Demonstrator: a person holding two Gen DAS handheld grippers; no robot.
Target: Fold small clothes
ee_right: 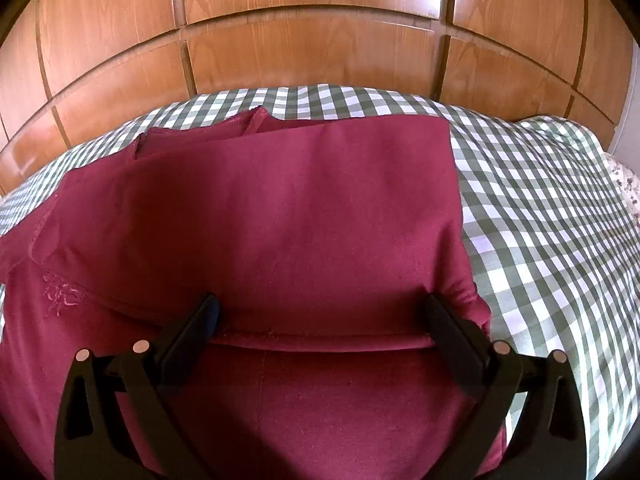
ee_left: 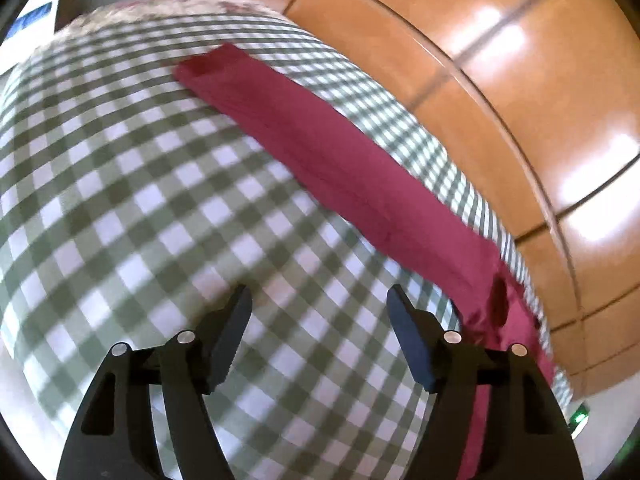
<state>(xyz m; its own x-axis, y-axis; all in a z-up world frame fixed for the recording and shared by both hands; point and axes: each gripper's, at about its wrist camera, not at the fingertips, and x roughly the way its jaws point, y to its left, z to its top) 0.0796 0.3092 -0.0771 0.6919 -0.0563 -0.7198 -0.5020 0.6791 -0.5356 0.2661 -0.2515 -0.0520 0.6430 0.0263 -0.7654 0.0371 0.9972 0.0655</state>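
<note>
A dark red garment [ee_right: 272, 216] lies partly folded on a green-and-white checked cloth [ee_right: 540, 216]. In the right wrist view it fills the middle, with a folded flap on top and an embroidered mark at the left. My right gripper [ee_right: 320, 308] is open, its fingers straddling the flap's near edge right above the garment. In the left wrist view the garment [ee_left: 328, 160] is a long red strip along the cloth's [ee_left: 140, 200] right side. My left gripper [ee_left: 318, 298] is open and empty over the bare checked cloth, left of the garment.
A wooden panelled wardrobe [ee_right: 312, 40] stands close behind the surface and also shows in the left wrist view [ee_left: 500, 60]. A floral fabric [ee_right: 628, 184] lies at the far right edge. The cloth's edge runs just beyond the garment.
</note>
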